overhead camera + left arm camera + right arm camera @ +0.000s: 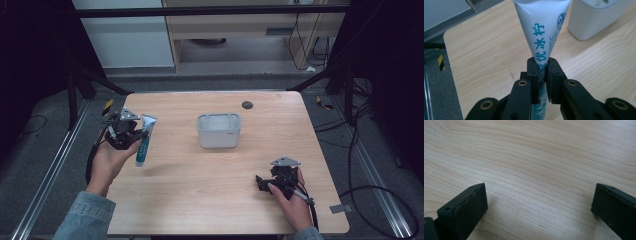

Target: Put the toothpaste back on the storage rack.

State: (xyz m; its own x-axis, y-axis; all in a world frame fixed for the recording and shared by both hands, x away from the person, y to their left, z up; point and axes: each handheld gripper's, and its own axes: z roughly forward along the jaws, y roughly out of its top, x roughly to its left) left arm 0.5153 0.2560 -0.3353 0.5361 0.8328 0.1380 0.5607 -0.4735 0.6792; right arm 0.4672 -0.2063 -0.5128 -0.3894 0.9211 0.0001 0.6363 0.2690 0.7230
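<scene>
A wooden tabletop (pixel 200 185) seen from above, with a person's hand at each lower corner. The left gripper (pixel 131 131), held above the left edge of the tabletop, has its jaws clamped on a white tube (pixel 145 140) printed with blue characters. In the high view the tube hangs nearly upright beside the gripper, its flat crimped end uppermost and its lower end clear of the wood. In the left gripper view the jaws pinch the tube (pixel 541 32) across a narrow part of its body, and the wide flat end fans out beyond them. A white tub (pixel 218 131) stands open near the middle of the tabletop, toward the far edge, well apart from the tube; a corner of it (pixel 596 20) appears behind the tube in the left gripper view. A small dark disc (pixel 247 104) lies close to the far edge. The right gripper (pixel 261 182) rests low near the right front corner, its jaws spread wide with only bare wood between them in the right gripper view.
</scene>
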